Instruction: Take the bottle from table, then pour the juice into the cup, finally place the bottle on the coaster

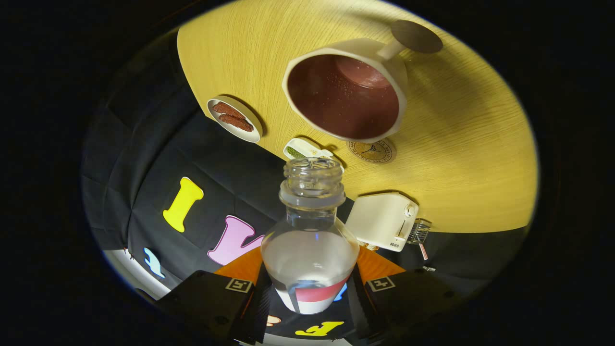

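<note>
- Gripper view, tilted hard: the gripper (310,288) holds a clear bottle (311,250) between its 2 fingers, one pressing each side of the lower body, jaws narrowed to the bottle's width.
- Bottle has no cap; its open threaded neck points away from the fingers, twd the cup (347,91).
- Clear liquid fills the bottle's wider body; neck looks empty. No stream at the mouth.
- Red-and-white label band wraps the bottle just where the fingers grip.
- Cup is white w/ angular facets & a handle on its far side; sits on the light wood table (461,158), beyond the bottle mouth & apart from it.
- Cup's inside looks dark reddish w/ small droplets or specks on the wall; can't tell if that is liquid or the lining.
- Round printed coaster (372,151) lies flat on the table just beside the cup base, partly hidden by the cup, nothing on it.
- Dark round disc (416,36) lies past the cup handle, near the table's far side.
- Small white plate (235,119) w/ 2 brown-red pieces of food sits near the table edge, well apart from the cup.
- Small white dish (302,148) w/ smth green in it sits just beyond the bottle mouth, between plate & coaster.
- White toaster-like appliance (383,220) stands at the table edge beside the bottle neck; a small clear item (419,231) w/ a striped straw next to it, too small to ID.
</note>
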Demonstrator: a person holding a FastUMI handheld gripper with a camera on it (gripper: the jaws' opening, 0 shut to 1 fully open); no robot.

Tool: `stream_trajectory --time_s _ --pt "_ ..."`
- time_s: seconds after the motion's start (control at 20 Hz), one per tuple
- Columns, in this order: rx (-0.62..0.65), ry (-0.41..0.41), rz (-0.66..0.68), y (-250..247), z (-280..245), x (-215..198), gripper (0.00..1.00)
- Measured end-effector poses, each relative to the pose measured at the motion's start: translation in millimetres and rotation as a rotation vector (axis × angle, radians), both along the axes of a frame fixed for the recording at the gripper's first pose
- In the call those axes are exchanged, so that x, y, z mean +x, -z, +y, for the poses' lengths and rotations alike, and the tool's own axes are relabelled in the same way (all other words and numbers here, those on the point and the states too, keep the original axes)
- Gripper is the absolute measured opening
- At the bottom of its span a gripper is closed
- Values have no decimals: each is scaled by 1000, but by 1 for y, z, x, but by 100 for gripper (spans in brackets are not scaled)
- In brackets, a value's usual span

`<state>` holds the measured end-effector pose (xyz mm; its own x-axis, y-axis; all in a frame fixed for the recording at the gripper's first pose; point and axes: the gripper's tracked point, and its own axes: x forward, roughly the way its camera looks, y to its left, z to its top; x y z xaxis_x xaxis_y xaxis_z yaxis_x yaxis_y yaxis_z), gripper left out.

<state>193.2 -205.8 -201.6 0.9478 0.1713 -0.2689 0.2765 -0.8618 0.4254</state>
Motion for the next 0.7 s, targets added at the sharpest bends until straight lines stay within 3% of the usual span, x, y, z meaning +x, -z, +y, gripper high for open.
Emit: stream_trajectory --time_s 0.45,0.6,0.7 --pt "-191 -4 -56 -7 -3 -15 71" --pt "-381 -65 -97 -9 -1 -29 71" --pt "-540 -157 -125 -7 7 -42 71"
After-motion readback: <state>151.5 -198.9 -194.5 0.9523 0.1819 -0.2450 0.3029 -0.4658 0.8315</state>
